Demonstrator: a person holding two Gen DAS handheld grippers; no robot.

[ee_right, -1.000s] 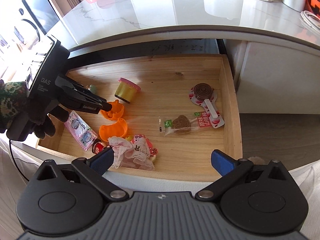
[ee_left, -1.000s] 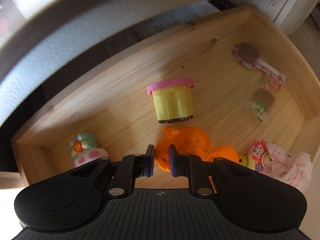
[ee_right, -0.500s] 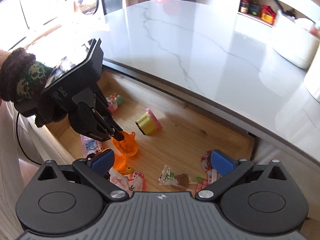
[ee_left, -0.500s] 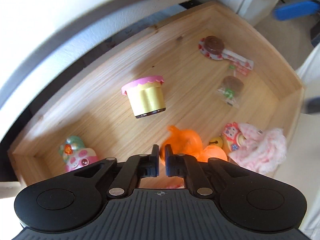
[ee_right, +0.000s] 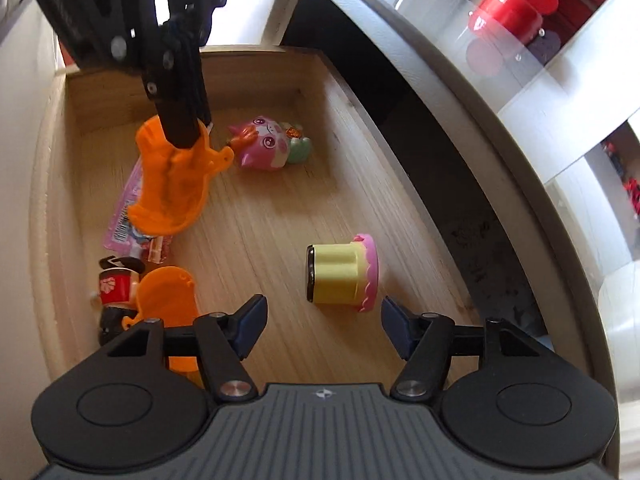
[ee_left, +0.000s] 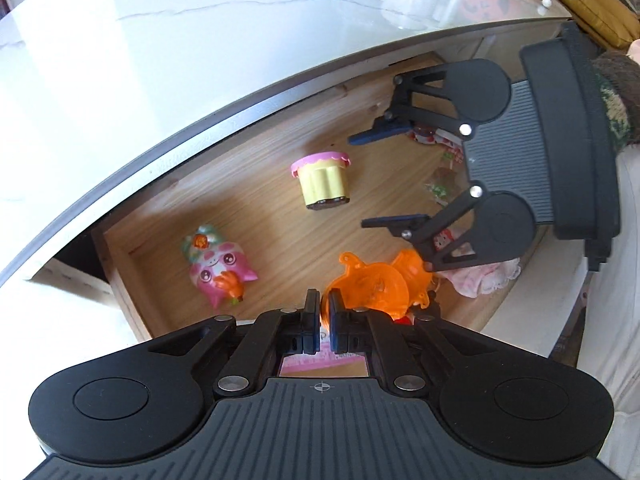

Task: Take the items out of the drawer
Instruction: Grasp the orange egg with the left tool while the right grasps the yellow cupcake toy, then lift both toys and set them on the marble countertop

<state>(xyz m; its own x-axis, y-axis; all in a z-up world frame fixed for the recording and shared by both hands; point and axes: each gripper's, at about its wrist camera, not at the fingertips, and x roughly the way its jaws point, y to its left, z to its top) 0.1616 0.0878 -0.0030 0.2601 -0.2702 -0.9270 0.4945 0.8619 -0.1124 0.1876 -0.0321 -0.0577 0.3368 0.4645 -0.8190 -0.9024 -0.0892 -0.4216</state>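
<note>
The orange pumpkin shell, which a second ago lay on the drawer floor, now hangs above it, pinched in the shut left tool: one item nearly out. The right tool, jaws closing and empty, straddles the yellow cup mid-drawer. Only the right view shows the pink packet beneath the shell.

My right gripper is closing over the drawer, nothing touching its pads. Just beyond it lies the yellow cup. Farther off, my left gripper pinches an orange shell.
</note>
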